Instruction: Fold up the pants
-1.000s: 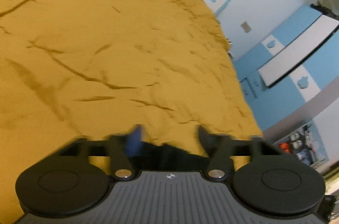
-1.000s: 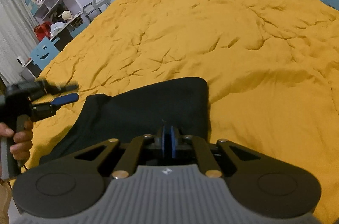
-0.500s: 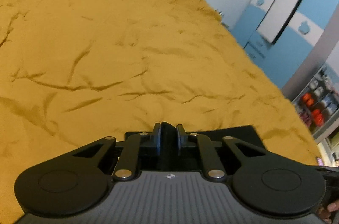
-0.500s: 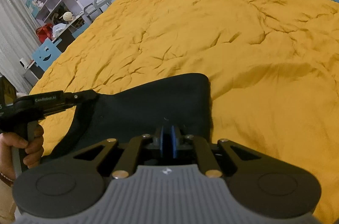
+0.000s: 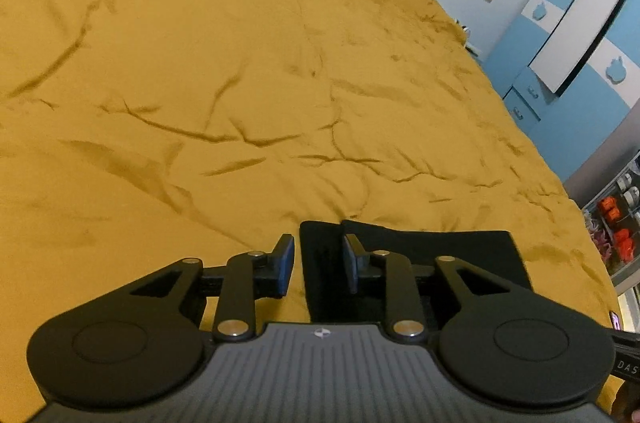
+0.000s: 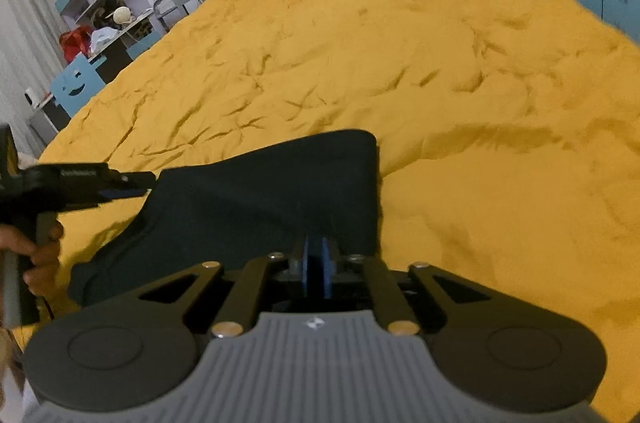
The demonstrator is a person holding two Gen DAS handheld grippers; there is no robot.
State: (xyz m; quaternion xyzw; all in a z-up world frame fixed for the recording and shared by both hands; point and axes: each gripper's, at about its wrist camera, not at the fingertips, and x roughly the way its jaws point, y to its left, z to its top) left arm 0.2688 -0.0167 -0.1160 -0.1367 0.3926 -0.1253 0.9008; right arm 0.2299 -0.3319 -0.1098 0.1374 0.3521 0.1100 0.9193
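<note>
Two grippers work on the dark pants (image 6: 256, 199), which lie on the yellow blanket (image 5: 240, 83) at its near edge. I am partway through a fold. My right gripper (image 6: 316, 273) pinches the near edge of the pants. My left gripper (image 5: 318, 265) has just been opening, its pads a little apart around a corner. Next, I think, I must grab that corner again.

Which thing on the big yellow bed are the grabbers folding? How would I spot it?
Find the wide mustard-yellow bedspread that fills the room. At its near edge lies the dark pants, between the left gripper and right gripper. It is the only dark, smooth cloth on the wrinkled yellow.
</note>
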